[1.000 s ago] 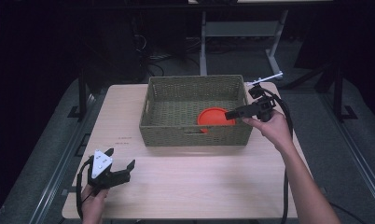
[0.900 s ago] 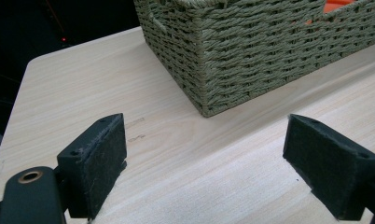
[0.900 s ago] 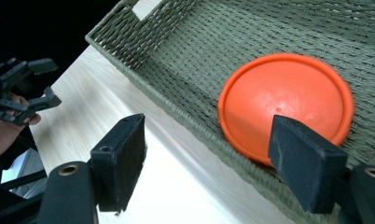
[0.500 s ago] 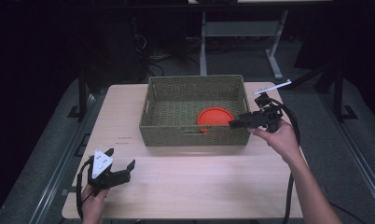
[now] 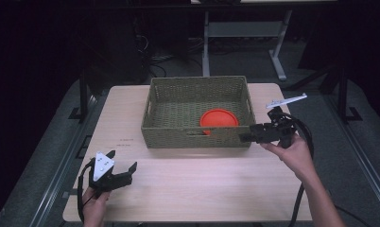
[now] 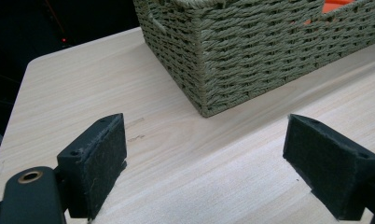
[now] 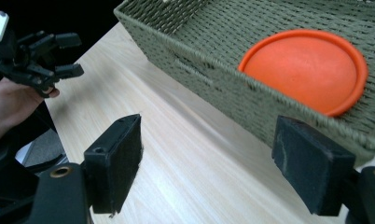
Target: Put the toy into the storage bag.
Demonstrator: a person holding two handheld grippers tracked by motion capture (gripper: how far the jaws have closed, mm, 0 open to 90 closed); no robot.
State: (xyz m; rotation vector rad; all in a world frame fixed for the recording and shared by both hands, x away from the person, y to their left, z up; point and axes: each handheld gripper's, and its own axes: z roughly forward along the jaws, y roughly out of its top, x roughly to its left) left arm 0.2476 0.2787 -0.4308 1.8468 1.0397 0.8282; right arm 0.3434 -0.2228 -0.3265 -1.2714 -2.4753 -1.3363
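A pale wooden desk [image 5: 188, 189] stands in a dark room, with grey floor on both sides and a metal table frame [image 5: 245, 33] behind it.

At the near left corner, a hand [image 5: 94, 203] rests on the desk with the left gripper [image 5: 118, 169] aimed right, toward the basket. Its jaws stand wide apart with only bare wood between them.

In the middle, toward the far edge, sits a woven olive-green basket [image 5: 178, 137], rectangular, with a slot handle in the near wall. Inside it, against the near wall at the right end, lies an orange disc [image 5: 219, 119], round, flat and raised at the rim.

At the right, a forearm comes up from the near edge, and the hand [image 5: 292, 153] holds the right gripper [image 5: 247, 136] level, pointing left, just outside the basket's near right corner. Its jaws have just been opening and stand wide, nothing between them; in the right gripper view the disc lies beyond the basket wall, ahead of the right-hand jaw.
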